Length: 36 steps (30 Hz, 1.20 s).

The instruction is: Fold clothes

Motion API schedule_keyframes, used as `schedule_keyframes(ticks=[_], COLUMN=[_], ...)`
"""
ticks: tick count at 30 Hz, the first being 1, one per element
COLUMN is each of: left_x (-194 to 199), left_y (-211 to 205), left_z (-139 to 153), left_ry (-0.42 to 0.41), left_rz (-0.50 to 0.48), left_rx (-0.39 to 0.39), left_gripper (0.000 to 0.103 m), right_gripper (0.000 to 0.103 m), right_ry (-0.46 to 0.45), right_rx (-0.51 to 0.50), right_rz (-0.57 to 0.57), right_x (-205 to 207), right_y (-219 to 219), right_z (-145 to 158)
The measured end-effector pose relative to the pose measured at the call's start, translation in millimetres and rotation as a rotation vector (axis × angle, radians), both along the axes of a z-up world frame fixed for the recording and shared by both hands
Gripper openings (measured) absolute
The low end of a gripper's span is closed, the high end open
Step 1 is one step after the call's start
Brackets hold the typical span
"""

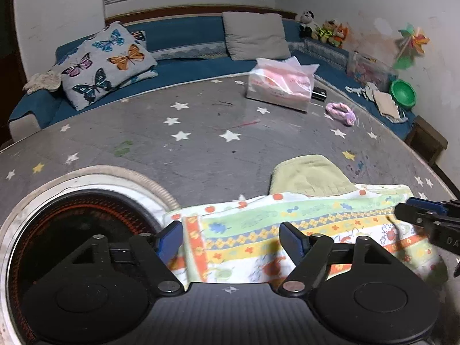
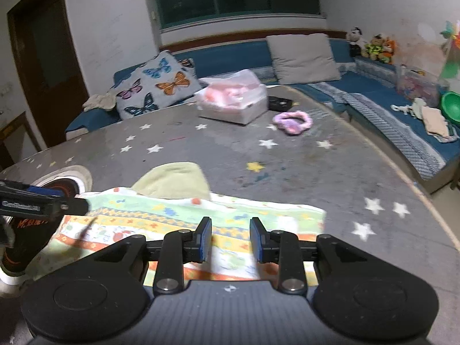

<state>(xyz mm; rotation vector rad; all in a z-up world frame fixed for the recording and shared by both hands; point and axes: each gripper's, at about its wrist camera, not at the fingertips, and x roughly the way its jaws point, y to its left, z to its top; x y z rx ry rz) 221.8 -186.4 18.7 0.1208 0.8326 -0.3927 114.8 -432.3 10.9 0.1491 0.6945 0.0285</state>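
A patterned garment [image 1: 302, 224] with orange, green and yellow bands lies folded flat on the grey star-print table [image 1: 201, 132]. A pale green cloth part [image 1: 307, 176] pokes out from under its far edge. My left gripper [image 1: 231, 240] hangs open over the garment's left end, jaws wide apart, nothing pinched. In the right wrist view the same garment [image 2: 187, 218] lies below my right gripper [image 2: 231, 240], whose blue pads stand a little apart above the cloth without pressing it. The green cloth part [image 2: 175, 181] shows beyond. Each gripper appears at the edge of the other's view.
A round heater plate [image 1: 77, 230] is set into the table at the left. A bagged tissue box [image 1: 280, 86] and a pink scrunchie [image 1: 342, 112] lie at the far side. Beyond is a blue sofa [image 1: 184, 66] with a butterfly cushion [image 1: 106, 60].
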Motion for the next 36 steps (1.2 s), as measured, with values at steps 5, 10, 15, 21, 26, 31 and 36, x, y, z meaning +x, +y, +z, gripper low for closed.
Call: schedule_keyframes(ticks=[5,10,15,21,26,31,36], left_x=[13.3,24.3,23.0,12.0,-0.1,-13.4,-26.2], left_y=[-15.4,-20.6,-20.4,-19.7,-19.0,-16.7,-13.5], left_z=[-10.9,-22.8,-23.5,-20.3,-17.4,-15.9,-15.9], left_ry=[0.006,0.016,0.007,-0.012,-0.031,-0.041,-0.040], left_rz=[-0.019,-0.017,-0.017,-0.018,-0.024,-0.027,-0.026], left_rx=[0.025,0.048,0.055,0.069,0.089,0.099,0.098], left_gripper=[0.078,0.085,0.087,0.089,0.090,0.094,0.096], right_gripper=[0.029,0.032,0.039,0.046,0.050,0.054,0.058], right_ry=[0.005,0.033,0.024,0.005,0.003,0.007,0.012], right_rx=[-0.003,-0.013,-0.023,-0.022,-0.040,-0.046,-0.046], right_rz=[0.035,0.048,0.053,0.090,0.119,0.141,0.152], right_x=[18.2,33.3,30.3,16.6,5.7,-7.1,-23.8], right_y=[13.0,19.5,21.9,33.1,44.7,50.7,55.8], right_z=[-4.9,-16.3,-13.4,-7.5,-7.4,-6.5,-8.4])
